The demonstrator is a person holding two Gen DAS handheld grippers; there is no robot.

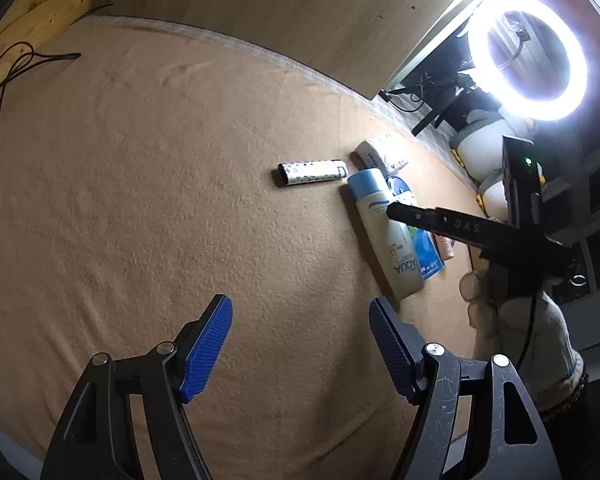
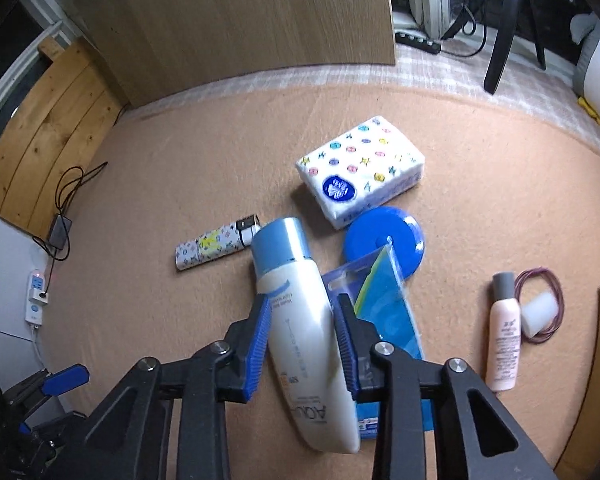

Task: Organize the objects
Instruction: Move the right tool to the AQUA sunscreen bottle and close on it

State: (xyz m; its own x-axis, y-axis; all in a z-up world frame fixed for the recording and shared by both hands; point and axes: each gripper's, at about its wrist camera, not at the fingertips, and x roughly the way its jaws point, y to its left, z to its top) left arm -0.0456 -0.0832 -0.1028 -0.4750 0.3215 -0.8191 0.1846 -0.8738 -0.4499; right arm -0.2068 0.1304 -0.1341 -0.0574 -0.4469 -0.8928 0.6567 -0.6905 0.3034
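A white sunscreen tube [image 2: 312,360] with a blue cap lies on the tan blanket [image 2: 160,184], partly over a blue packet [image 2: 384,312]. My right gripper [image 2: 302,300] is shut on the tube's body, one blue pad against each side. In the left wrist view the tube [image 1: 384,232] lies right of centre, and the right gripper [image 1: 396,212] reaches it from the right, held by a gloved hand [image 1: 512,320]. My left gripper [image 1: 298,304] hangs open over bare blanket, short of the tube. A patterned lighter [image 2: 212,250] lies left of the cap.
A patterned tissue pack [image 2: 360,172] and a blue disc [image 2: 384,240] lie beyond the tube. A small pink bottle [image 2: 504,332], a purple rubber band [image 2: 548,284] and a clear cap [image 2: 538,312] lie to the right. A wooden board [image 2: 236,20] stands behind; a ring light [image 1: 528,56] glares.
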